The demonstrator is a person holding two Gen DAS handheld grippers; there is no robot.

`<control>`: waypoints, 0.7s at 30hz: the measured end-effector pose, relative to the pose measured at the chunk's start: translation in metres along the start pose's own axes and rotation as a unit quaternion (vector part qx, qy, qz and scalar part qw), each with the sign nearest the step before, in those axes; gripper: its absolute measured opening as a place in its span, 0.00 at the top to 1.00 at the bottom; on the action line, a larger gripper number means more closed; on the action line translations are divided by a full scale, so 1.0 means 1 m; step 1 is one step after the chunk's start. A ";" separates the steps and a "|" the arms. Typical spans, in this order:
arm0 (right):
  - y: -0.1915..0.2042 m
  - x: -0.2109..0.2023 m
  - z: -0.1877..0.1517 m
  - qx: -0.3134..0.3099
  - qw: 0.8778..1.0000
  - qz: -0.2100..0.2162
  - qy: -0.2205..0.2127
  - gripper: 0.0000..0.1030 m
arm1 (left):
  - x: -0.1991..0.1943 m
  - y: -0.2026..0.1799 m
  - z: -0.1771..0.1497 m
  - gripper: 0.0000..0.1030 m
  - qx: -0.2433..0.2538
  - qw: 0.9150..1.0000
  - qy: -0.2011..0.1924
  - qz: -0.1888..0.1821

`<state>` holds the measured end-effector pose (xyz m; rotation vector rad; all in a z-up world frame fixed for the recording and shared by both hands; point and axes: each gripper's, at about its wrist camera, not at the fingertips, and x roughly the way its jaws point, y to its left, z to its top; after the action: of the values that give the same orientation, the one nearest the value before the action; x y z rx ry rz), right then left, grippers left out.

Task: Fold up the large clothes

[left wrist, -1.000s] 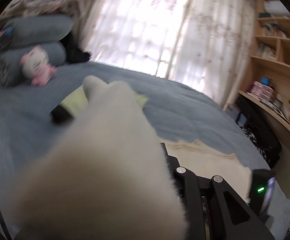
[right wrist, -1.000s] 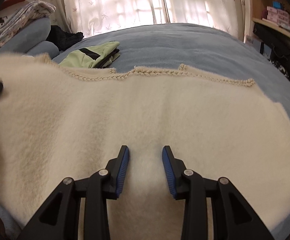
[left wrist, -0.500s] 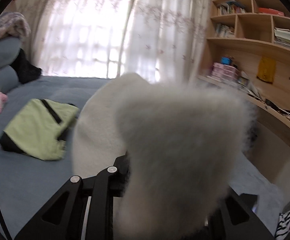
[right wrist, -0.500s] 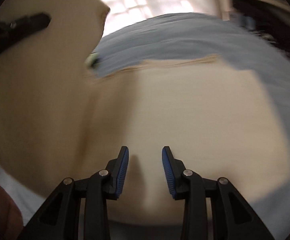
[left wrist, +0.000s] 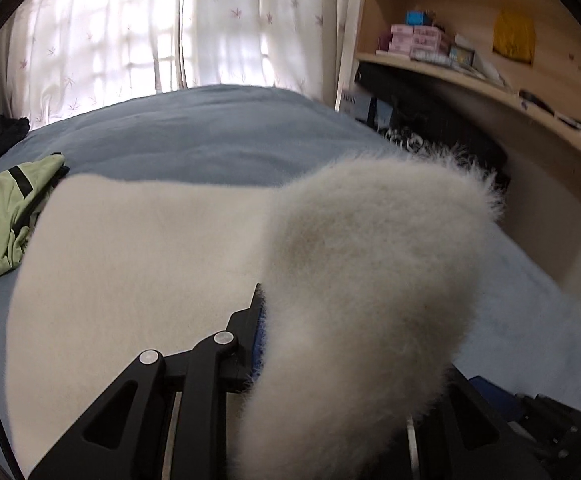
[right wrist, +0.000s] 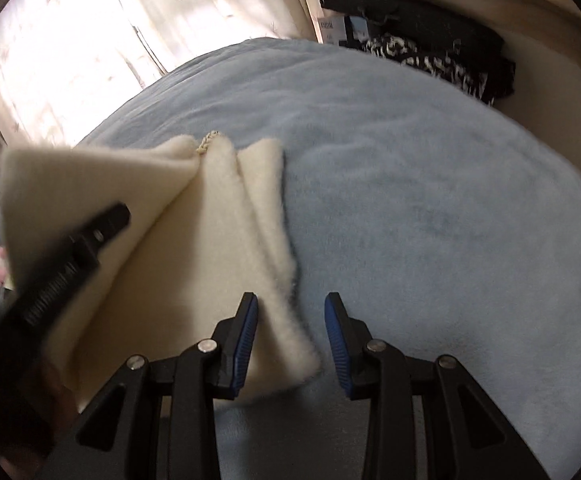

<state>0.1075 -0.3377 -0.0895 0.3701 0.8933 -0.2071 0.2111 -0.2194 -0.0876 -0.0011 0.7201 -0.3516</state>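
Left wrist view: a thick bunch of the cream fleece garment (left wrist: 362, 280) fills the lower right of the frame and hides the right finger of the left tongs (left wrist: 314, 332) entirely. Only the left finger's black linkage and a sliver of blue pad show, pressed against the bunch; the tongs pinch the fleece. Fuzzy fibres blur the bunch's edge.

Right wrist view: the right tongs (right wrist: 291, 312) stand spread, nothing between the blue pads, the left pad just beside the garment's lower right corner. The garment (right wrist: 210, 248) lies folded in layers at centre left of the frame, on the blue bed cover (right wrist: 430, 200), with a braided trim peeking out at its upper edge. The left tongs come in blurred from the left, gripping a raised layer of the fleece.

Room: sheer curtains (left wrist: 170, 28) with small leaf prints, backlit, across the upper left. Wooden shelves (left wrist: 470, 68) with boxes at the upper right. A light green garment (left wrist: 6, 216) with black trim lies at the left edge of the bed.
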 end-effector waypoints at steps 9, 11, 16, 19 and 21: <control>-0.012 0.007 0.001 0.014 1.000 0.024 0.005 0.66 | -0.010 0.008 0.006 0.46 -0.005 0.999 0.016 -0.051; -0.014 0.008 0.001 0.019 0.999 0.028 0.008 0.66 | -0.020 0.007 0.009 0.41 0.000 0.998 0.010 -0.065; -0.012 0.004 0.002 0.021 0.999 0.025 0.009 0.66 | -0.060 -0.002 0.006 0.27 0.043 0.997 -0.018 -0.068; -0.011 -0.003 0.004 0.022 0.999 0.028 0.008 0.66 | -0.088 0.009 0.008 0.26 0.038 0.996 -0.025 -0.071; -0.009 -0.011 0.008 0.024 0.999 0.037 0.002 0.66 | -0.103 0.024 0.015 0.23 0.025 0.997 -0.028 -0.064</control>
<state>0.1034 -0.3486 -0.0780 0.4478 0.8777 -0.1603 0.1560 -0.1663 -0.0127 -0.0107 0.6568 -0.4906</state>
